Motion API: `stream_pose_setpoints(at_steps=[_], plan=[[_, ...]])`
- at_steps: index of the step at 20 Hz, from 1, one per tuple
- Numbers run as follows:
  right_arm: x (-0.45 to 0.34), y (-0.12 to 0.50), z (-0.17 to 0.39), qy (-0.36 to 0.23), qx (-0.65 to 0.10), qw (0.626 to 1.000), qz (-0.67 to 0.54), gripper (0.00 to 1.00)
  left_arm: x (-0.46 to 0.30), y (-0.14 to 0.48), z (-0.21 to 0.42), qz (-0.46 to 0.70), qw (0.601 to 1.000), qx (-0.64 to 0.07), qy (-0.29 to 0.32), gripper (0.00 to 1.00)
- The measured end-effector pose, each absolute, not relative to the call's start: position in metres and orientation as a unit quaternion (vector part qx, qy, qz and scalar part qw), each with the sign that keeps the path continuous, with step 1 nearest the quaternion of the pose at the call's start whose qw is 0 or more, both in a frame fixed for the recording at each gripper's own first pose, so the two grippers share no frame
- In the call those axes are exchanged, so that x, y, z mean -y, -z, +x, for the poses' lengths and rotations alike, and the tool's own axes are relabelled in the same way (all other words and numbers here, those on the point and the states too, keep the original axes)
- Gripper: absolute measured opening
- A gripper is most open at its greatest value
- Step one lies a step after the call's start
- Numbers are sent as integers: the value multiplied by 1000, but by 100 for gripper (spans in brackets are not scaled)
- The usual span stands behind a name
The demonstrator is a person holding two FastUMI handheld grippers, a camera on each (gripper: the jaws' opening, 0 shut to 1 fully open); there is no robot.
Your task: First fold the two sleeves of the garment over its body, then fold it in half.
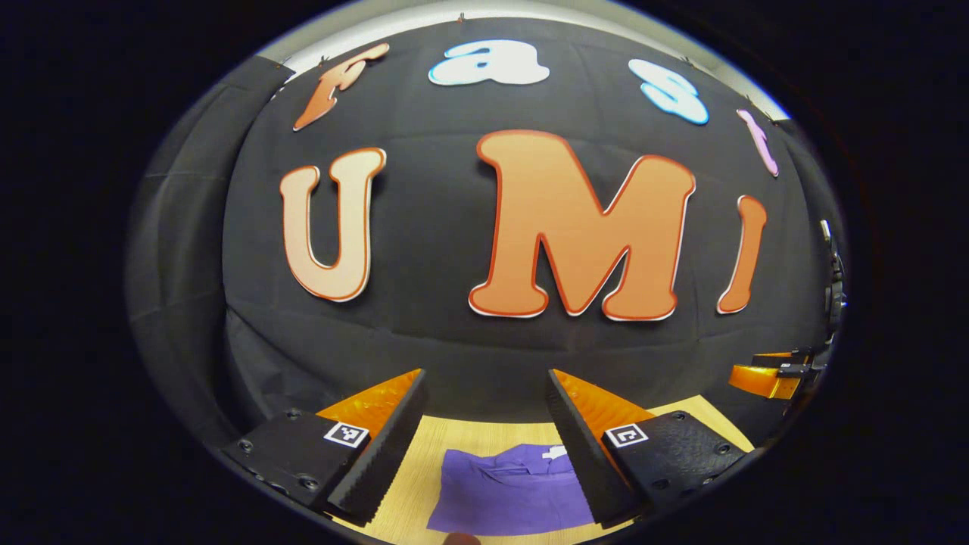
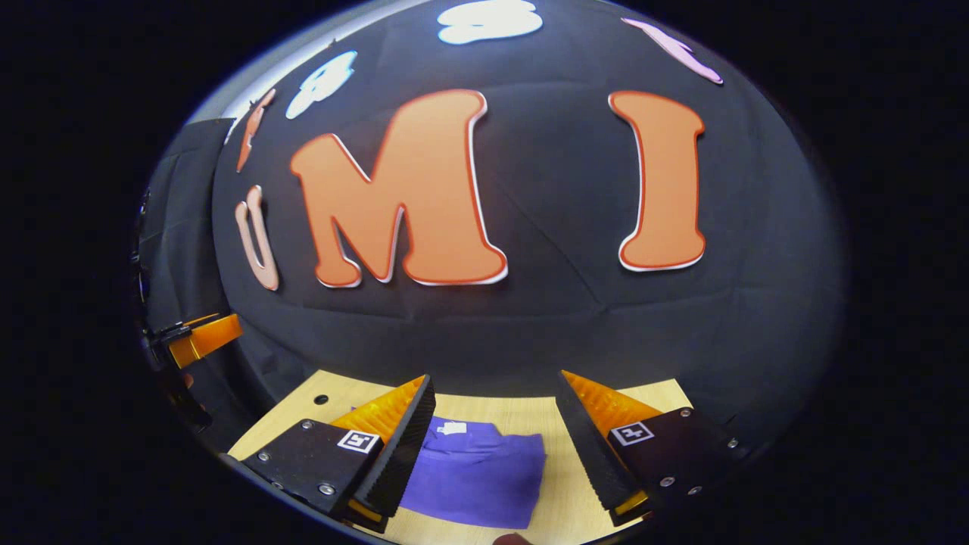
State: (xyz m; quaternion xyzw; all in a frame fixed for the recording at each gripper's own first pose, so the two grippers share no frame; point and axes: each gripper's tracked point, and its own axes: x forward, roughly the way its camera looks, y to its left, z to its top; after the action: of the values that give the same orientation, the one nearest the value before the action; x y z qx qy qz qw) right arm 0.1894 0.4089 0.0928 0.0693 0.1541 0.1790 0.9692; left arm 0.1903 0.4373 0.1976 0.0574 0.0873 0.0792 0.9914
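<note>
The purple garment [image 1: 511, 492] lies on the light wooden table [image 1: 424, 462] as a compact, roughly rectangular bundle, which suggests the work is at or close to its end. In the left gripper view it sits at about 6 o'clock, between that claw's fingers and well below them, with a small white tag [image 1: 555, 453] showing near its far edge and soft creases across the upper part. No sleeve sticks out from the outline in either view, so both sleeves appear already folded over the body. The short, squared shape also reads as a garment folded in half, though how many layers lie stacked cannot be made out from here. In the right gripper view the same bundle lies at about 6 o'clock, partly hidden behind the left finger of that claw, its right edge straight and clean. The left claw [image 1: 484, 446] is spread wide, with nothing between its fingers, held up off the table. The right claw [image 2: 496, 450] is likewise spread wide and empty, above the cloth and not touching it. Judging by this, little or nothing remains beyond perhaps a tidying of the edges.
</note>
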Motion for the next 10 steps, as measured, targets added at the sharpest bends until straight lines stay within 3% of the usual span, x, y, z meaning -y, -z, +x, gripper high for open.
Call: stream_pose_setpoints(at_steps=[10], plan=[[-399, -143, 79, -164, -73, 983, 39, 95, -406, -235, 80, 83, 995, 9, -53, 96]])
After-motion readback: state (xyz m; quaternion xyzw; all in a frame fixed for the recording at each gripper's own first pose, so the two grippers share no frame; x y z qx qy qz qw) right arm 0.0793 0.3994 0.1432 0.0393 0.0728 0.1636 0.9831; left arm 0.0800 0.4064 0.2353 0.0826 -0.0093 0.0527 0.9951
